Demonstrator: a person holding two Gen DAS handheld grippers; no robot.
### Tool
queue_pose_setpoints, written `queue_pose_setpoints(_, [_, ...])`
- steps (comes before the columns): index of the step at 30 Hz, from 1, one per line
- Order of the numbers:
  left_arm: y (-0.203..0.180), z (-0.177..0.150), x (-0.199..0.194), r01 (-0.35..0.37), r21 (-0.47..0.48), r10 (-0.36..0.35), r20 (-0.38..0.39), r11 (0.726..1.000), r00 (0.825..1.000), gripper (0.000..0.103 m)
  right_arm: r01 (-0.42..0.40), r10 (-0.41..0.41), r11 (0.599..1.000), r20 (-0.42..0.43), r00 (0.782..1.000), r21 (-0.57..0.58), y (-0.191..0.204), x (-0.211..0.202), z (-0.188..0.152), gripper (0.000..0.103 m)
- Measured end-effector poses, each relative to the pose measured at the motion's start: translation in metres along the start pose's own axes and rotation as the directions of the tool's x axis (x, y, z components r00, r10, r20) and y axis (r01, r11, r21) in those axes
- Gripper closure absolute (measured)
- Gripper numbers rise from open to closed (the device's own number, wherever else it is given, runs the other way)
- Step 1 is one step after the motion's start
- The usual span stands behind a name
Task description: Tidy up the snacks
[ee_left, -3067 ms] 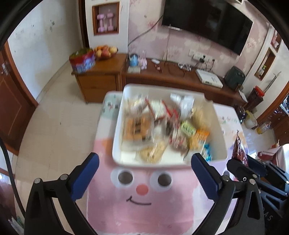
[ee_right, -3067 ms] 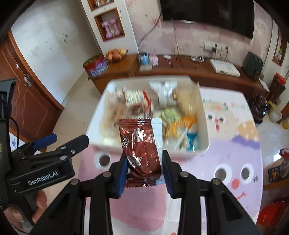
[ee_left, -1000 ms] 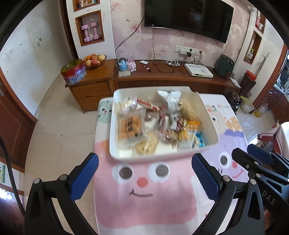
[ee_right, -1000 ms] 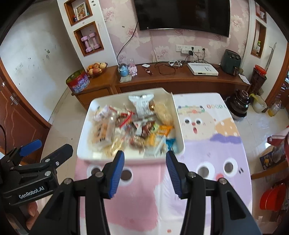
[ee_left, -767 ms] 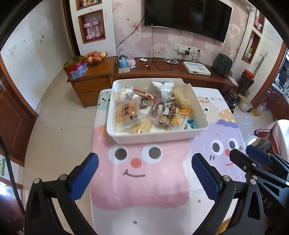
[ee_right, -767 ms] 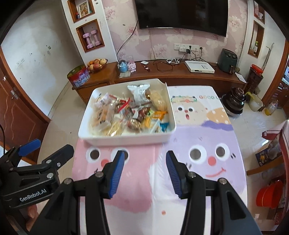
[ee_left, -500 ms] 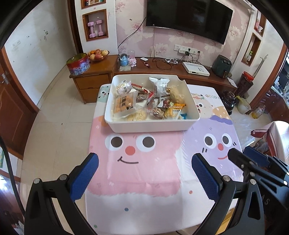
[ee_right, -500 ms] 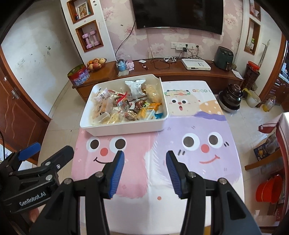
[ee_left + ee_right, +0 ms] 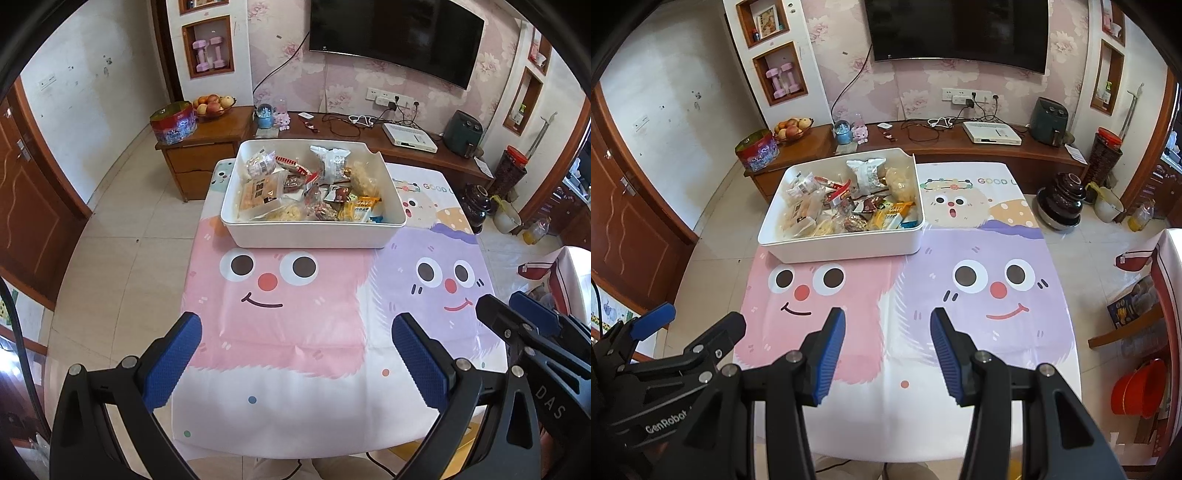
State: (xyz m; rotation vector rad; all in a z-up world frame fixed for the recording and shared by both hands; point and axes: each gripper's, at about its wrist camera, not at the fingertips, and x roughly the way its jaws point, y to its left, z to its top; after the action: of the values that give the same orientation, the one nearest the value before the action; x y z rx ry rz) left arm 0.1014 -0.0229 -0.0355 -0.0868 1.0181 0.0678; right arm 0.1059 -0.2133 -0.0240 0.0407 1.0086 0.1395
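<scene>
Left wrist view: left gripper (image 9: 295,349) hangs spread wide and empty, right gripper (image 9: 888,341) parted with nothing between, both now pulled back over the bare tablecloth (image 9: 295,387). Beyond, the brown packet dropped earlier lies among the snacks (image 9: 310,194) in the white bin (image 9: 310,236) at the far end, so sorting looks finished.

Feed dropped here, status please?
Left gripper and right gripper open, empty. Snacks in white bin. Nothing in the way.
</scene>
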Motion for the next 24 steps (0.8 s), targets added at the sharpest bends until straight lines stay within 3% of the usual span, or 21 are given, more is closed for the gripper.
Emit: queue_pose_setpoints(24, [-0.0051, -0.0061, -0.0059, -0.015, -0.008, 0.015, 0.001, 1.000, 1.000, 0.001, -0.003, 0.003, 1.000, 0.019, 1.000, -0.027, 0.0004, -0.0109, -0.0063, 0.055])
